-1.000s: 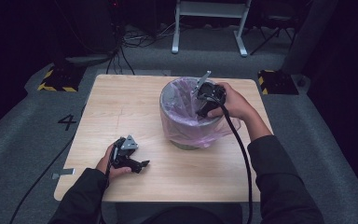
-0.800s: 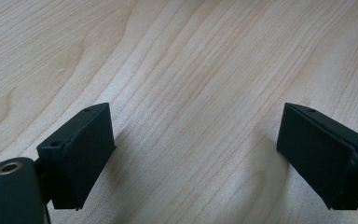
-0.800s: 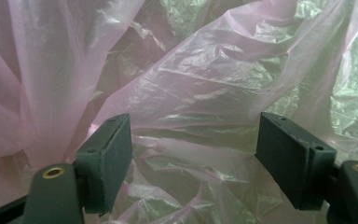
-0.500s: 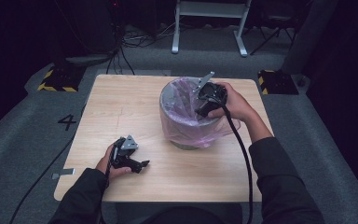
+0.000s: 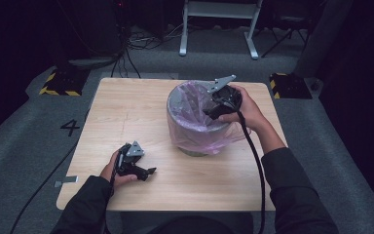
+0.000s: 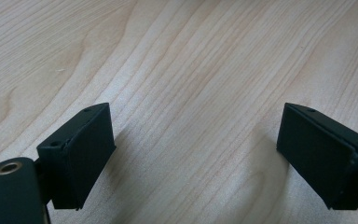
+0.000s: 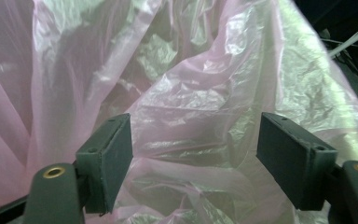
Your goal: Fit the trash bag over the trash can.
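Your right gripper (image 5: 213, 111) sits right of centre in the high view, at the right rim of the grey bin (image 5: 185, 97), pointing into its mouth. In the right gripper view its jaws stand wide apart, and the crumpled pink bag liner (image 7: 182, 107) lies between and beyond them; you cannot tell whether the pads touch the film, and nothing is pinched. The bin stands on the wooden table (image 5: 126, 107), in the upper right part of the tabletop, with the pink liner folded over its rim and hanging down the outside wall. Your left gripper (image 5: 148, 171) lies low on the table at lower left of the frame, well apart from the bin. In the left gripper view its jaws are spread wide over bare wood grain, holding nothing.
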Demonstrator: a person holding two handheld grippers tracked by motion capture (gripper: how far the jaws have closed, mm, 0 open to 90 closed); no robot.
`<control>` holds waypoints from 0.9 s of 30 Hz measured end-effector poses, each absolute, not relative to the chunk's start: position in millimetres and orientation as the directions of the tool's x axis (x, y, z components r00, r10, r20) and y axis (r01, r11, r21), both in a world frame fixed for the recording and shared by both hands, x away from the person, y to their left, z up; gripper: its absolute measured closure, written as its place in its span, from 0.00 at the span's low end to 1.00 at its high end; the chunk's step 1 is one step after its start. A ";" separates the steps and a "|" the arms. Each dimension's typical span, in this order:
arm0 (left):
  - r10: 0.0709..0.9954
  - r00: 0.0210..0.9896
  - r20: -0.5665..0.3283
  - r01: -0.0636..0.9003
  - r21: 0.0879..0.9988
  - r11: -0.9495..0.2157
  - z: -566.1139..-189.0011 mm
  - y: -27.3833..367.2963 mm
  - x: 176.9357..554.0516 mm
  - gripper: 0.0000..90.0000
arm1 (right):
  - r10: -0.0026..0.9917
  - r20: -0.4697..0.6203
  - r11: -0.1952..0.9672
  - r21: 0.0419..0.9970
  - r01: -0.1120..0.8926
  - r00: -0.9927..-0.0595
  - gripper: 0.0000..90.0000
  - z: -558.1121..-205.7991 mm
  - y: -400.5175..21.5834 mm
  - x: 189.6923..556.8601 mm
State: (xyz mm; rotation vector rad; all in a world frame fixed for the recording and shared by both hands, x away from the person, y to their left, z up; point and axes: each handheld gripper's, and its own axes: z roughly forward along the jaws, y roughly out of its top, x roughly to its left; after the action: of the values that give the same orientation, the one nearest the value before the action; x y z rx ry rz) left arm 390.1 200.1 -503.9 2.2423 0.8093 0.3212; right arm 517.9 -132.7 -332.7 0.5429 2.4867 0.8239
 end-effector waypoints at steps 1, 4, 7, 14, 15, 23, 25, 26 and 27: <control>0.636 0.772 -0.008 0.456 0.704 -0.544 -503.9 200.1 390.1 0.12 | 0.500 -0.295 0.737 0.639 0.221 -0.814 0.31 -332.5 -133.4 517.9; 0.636 0.772 -0.009 0.456 0.704 -0.544 -503.9 200.1 390.1 0.12 | 0.507 -0.290 0.724 0.654 0.218 -0.812 0.31 -332.0 -135.0 517.4; 0.636 0.772 -0.009 0.456 0.704 -0.544 -503.9 200.1 390.1 0.12 | 0.523 -0.284 0.696 0.686 0.211 -0.804 0.30 -330.7 -137.3 515.1; 0.635 0.772 -0.009 0.456 0.704 -0.544 -503.9 200.1 390.1 0.12 | 0.541 -0.258 0.646 0.737 0.199 -0.801 0.28 -325.9 -142.5 511.5; 0.636 0.772 -0.009 0.456 0.704 -0.544 -503.9 200.1 390.1 0.12 | 0.538 -0.258 0.645 0.739 0.195 -0.802 0.28 -325.7 -142.8 511.1; 0.636 0.772 -0.009 0.456 0.704 -0.544 -503.9 200.1 390.1 0.12 | 0.556 -0.232 0.593 0.783 0.185 -0.798 0.27 -325.6 -145.8 508.8; 0.636 0.772 -0.009 0.456 0.704 -0.544 -503.9 200.1 390.1 0.12 | 0.561 -0.231 0.581 0.794 0.179 -0.795 0.27 -325.1 -146.7 507.9; 0.635 0.772 -0.009 0.456 0.704 -0.544 -503.9 200.1 390.1 0.12 | 0.566 -0.229 0.573 0.800 0.178 -0.792 0.27 -324.7 -147.0 507.3; 0.635 0.772 -0.009 0.456 0.704 -0.544 -503.9 200.1 390.1 0.12 | 0.568 -0.228 0.566 0.806 0.175 -0.791 0.27 -324.3 -147.5 506.6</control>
State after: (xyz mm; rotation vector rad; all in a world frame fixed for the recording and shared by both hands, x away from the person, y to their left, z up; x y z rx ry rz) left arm 390.1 200.1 -503.9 2.2427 0.8090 0.3210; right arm 506.6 -147.5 -324.3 0.5971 2.3329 1.1277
